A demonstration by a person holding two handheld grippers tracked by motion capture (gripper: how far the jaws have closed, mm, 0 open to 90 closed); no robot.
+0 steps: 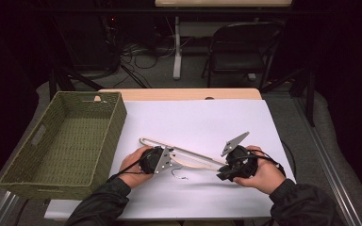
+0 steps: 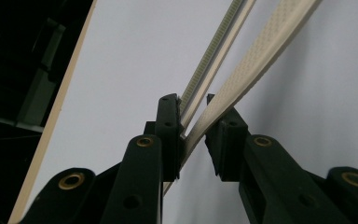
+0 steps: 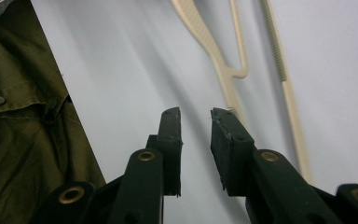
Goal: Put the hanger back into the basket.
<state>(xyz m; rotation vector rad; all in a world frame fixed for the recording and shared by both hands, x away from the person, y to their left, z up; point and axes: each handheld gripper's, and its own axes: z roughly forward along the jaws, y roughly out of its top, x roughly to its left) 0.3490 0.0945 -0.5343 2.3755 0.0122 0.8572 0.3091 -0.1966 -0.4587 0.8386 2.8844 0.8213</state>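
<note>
Your left claw (image 2: 193, 123) pinches the cream hanger (image 1: 188, 154) near the counter's (image 1: 202, 113) front edge, right claw (image 3: 196, 135) narrowly parted and empty; the basket (image 1: 115, 123) remains empty.

Legible markings: none recorded.

We find no text, label, brand, number or sign that can be read on any surface in the high view or in either gripper view; the cream hanger (image 1: 188, 155), the woven basket (image 1: 75, 141) at the tabletop's left edge, the white sheet (image 1: 202, 122) and the black gripper parts carry no lettering we can make out.
</note>
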